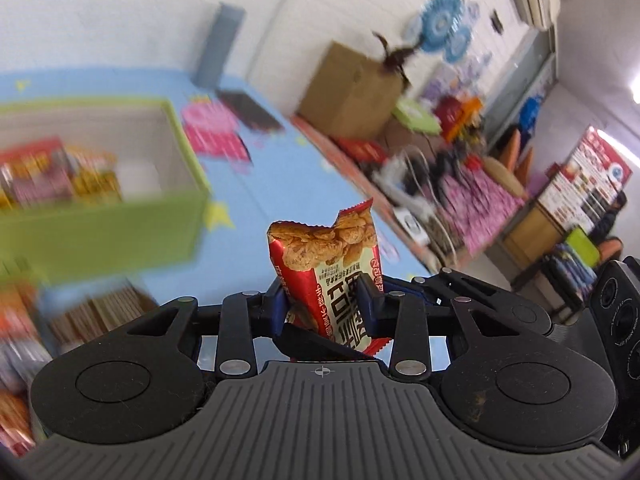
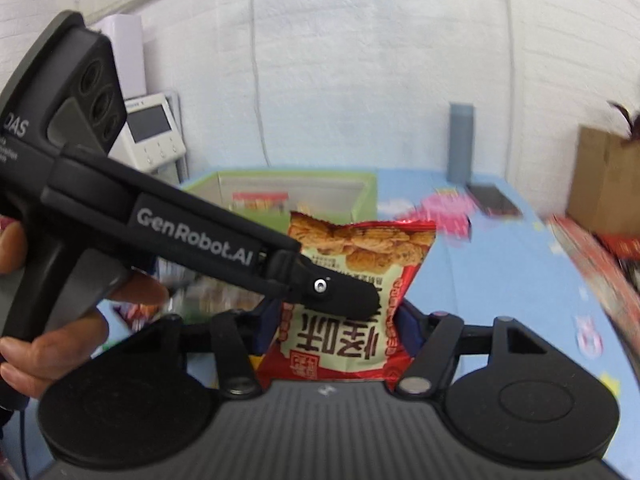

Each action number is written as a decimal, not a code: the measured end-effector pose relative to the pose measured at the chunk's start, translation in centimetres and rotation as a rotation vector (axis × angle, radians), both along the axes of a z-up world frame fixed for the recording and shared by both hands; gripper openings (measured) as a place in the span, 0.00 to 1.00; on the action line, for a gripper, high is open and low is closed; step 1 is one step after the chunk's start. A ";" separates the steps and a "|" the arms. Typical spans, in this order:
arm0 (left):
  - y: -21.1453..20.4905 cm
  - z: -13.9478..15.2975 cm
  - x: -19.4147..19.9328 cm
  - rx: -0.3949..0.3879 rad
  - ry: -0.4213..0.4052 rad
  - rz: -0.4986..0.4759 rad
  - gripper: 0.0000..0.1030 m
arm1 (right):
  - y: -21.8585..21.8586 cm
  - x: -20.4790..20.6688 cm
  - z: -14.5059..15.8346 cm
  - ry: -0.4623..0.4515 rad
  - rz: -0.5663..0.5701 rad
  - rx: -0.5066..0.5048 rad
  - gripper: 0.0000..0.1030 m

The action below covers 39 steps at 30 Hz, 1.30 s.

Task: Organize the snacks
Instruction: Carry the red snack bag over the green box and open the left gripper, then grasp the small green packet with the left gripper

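A red snack packet [image 1: 332, 276] with pictured crackers is held upright between both grippers. My left gripper [image 1: 326, 300] is shut on its sides. In the right wrist view the same packet [image 2: 352, 280] sits between my right gripper's [image 2: 336, 324] blue pads, which are shut on it. The left gripper [image 2: 340, 292] reaches in from the left and its black finger tip lies across the packet's front. A green-walled box [image 1: 120, 216] with several snack packs inside stands on the blue table at the left; it also shows behind the packet in the right wrist view [image 2: 364, 196].
More snack packs [image 1: 16, 344] lie at the left near edge. A pink packet [image 1: 216, 136], a dark phone [image 1: 248, 110] and a grey bottle [image 2: 460, 144] sit on the blue table [image 1: 288, 176]. A cardboard box [image 1: 352, 88] and cluttered shelf stand at the right.
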<state>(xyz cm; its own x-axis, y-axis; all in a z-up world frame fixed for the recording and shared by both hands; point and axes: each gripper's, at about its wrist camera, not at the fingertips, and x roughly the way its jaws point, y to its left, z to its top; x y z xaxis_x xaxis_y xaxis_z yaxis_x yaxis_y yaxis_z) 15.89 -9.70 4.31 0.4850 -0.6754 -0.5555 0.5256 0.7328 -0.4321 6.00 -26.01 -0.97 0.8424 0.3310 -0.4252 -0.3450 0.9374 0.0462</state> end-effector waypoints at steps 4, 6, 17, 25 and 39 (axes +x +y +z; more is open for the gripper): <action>2.4 2.3 5.7 0.028 -0.052 0.097 0.18 | 2.0 7.7 2.3 -0.032 0.080 0.005 0.69; 3.6 2.4 8.6 0.048 -0.052 0.135 0.18 | 3.0 11.6 2.7 -0.021 0.124 0.007 0.70; 7.4 -0.6 15.0 0.016 -0.031 0.203 0.61 | 3.0 18.4 1.4 -0.023 0.149 0.058 0.90; 9.3 3.9 6.5 0.006 -0.159 0.197 0.69 | 2.6 11.4 4.2 -0.101 0.172 0.106 0.91; 16.7 -5.3 -11.5 0.128 -0.023 0.287 0.71 | 9.8 -3.8 -5.6 0.190 0.301 0.187 0.91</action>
<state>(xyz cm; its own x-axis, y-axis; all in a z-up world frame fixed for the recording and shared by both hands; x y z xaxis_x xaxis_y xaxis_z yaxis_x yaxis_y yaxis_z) 4.42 6.97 -1.02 0.6592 -0.4342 -0.6139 0.2977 0.9004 -0.3171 2.18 -16.22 -6.53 0.6082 0.6375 -0.4730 -0.5720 0.7651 0.2957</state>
